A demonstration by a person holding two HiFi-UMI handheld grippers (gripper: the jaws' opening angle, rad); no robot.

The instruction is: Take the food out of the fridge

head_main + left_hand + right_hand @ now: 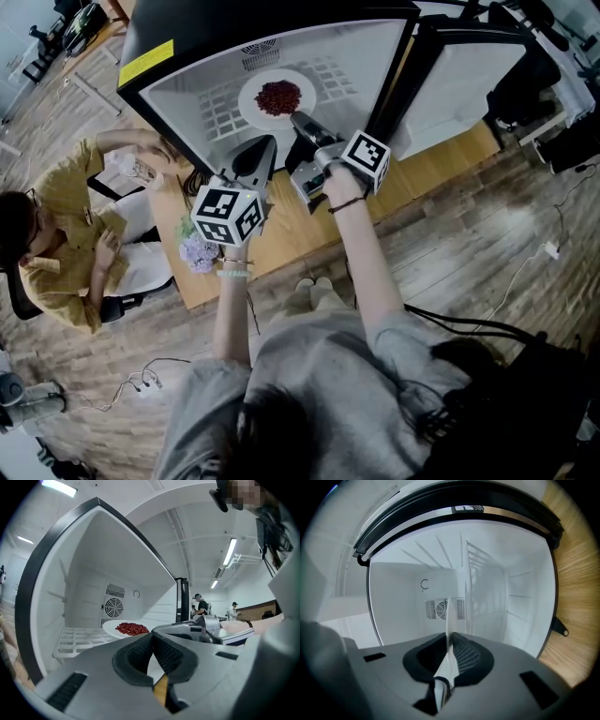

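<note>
A white plate (251,105) heaped with red food (278,97) sits on the wire shelf inside the open fridge (183,103). My right gripper (298,120) reaches into the fridge and is shut on the plate's near rim. In the right gripper view that thin white rim (449,616) runs edge-on between the pads of the right gripper (450,635). My left gripper (269,141) hovers just outside the fridge mouth, left of the right one, shut and empty. From the left gripper (153,635) I see the plate (110,626) and red food (132,629) ahead.
The fridge stands on a wooden table (281,234) with its door (459,84) swung open to the right. A fan grille (113,606) is on the back wall. A person (66,244) sits at the table's left end, near purple flowers (199,251).
</note>
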